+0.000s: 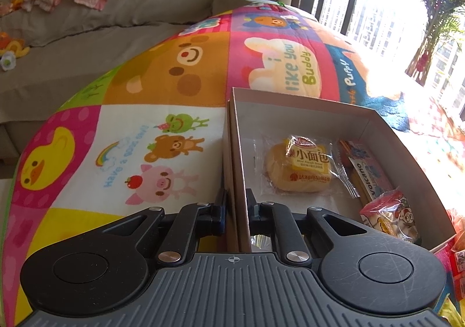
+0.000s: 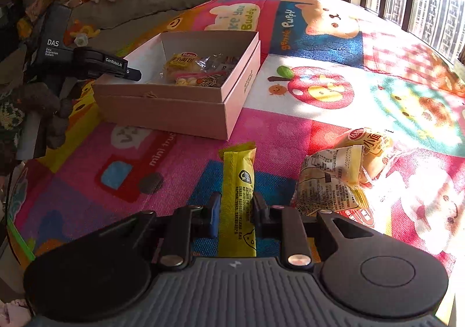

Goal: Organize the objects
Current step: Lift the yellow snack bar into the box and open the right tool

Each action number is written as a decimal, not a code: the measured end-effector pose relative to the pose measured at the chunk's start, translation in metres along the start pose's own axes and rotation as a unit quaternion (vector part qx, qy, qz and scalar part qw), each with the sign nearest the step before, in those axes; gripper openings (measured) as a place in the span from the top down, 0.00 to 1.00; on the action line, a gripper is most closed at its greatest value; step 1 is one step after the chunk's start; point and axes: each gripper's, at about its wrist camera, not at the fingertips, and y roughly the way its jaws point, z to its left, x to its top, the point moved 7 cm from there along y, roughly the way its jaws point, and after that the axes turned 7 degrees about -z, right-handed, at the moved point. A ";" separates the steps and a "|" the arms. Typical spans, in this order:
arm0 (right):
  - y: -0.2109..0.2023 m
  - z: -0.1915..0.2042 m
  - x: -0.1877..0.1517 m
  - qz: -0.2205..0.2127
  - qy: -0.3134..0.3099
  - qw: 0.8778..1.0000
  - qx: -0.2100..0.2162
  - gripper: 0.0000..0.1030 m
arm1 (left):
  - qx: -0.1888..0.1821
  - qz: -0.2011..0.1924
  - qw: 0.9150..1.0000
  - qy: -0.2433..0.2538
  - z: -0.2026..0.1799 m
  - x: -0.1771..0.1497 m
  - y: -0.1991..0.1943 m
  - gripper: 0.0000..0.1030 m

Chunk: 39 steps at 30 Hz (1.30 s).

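The right tongs (image 2: 236,210) are clamped on a yellow snack bar (image 2: 238,196), one pad against each long edge. Its long axis runs straight along the tongs, the crimped far end pointing toward 12 o'clock in the right wrist view and the near end tucked back between the fingers; the printed back of the wrapper faces up. It lies over the cartoon play mat (image 2: 319,88).

At about 2 o'clock from the bar, just beside it, is a heap of small packets: a mini bread packet (image 2: 375,149) in bright sun, and a crumpled wrapper (image 2: 331,181) showing its printed label.

At 11 o'clock, well apart, stands the open pink cardboard box (image 2: 162,106) with snacks inside.

The left tongs (image 1: 236,207) are closed on the wall of that box (image 1: 241,178), one finger outside and one inside. In the left wrist view the box stretches away toward 1 o'clock. Inside it, a mini French bread packet (image 1: 302,167) lies flat near the middle, a long "Volcano" packet (image 1: 369,173) lies along the right wall with its length running toward 11 o'clock, and a clear red-topped snack bag (image 1: 389,216) sits in the near right corner.
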 end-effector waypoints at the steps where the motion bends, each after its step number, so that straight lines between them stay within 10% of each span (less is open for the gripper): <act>1: -0.004 0.008 -0.003 0.007 -0.004 1.000 0.012 0.79 | 0.000 0.000 1.000 0.000 0.000 0.000 0.000 0.87; 17: -0.046 0.073 0.101 -0.126 -0.051 0.988 0.078 0.79 | -0.010 0.001 1.000 -0.010 0.002 -0.001 -0.001 0.86; 30: 0.122 0.068 0.201 -0.094 0.081 0.990 0.067 0.79 | -0.025 0.000 1.000 -0.012 0.003 -0.004 -0.005 0.83; 39: 0.156 0.064 0.188 -0.048 0.144 0.984 0.098 0.63 | -0.030 -0.002 0.999 -0.017 0.005 -0.005 -0.004 0.82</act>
